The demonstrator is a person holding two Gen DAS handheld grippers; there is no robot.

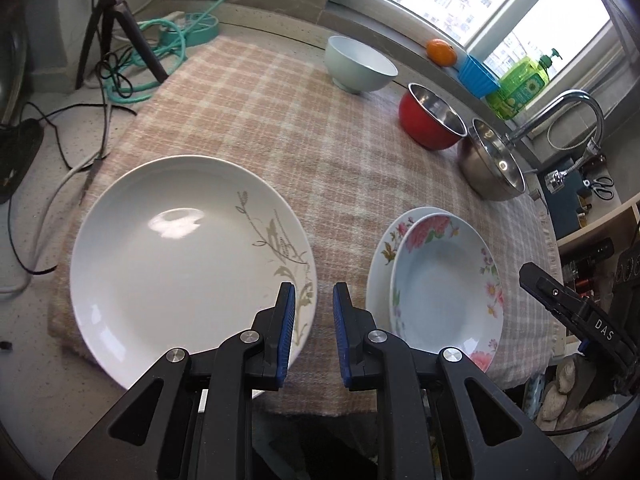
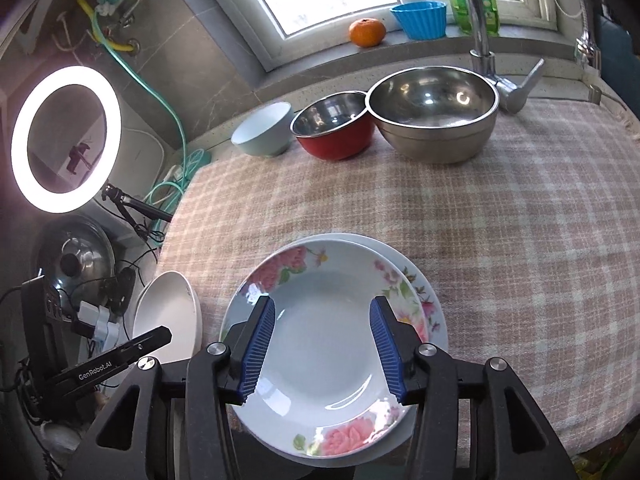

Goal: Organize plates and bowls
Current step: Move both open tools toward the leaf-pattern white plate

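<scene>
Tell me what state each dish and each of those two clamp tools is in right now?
Floral plate: stacked on another plate, empty.
Large white plate: flat on the cloth, empty.
Pale blue bowl: upright, empty.
Red bowl: upright, empty.
Steel bowl: upright, empty, touching the red bowl.
Left gripper: jaws narrowly apart, holding nothing.
Right gripper: jaws open over the floral plate.
</scene>
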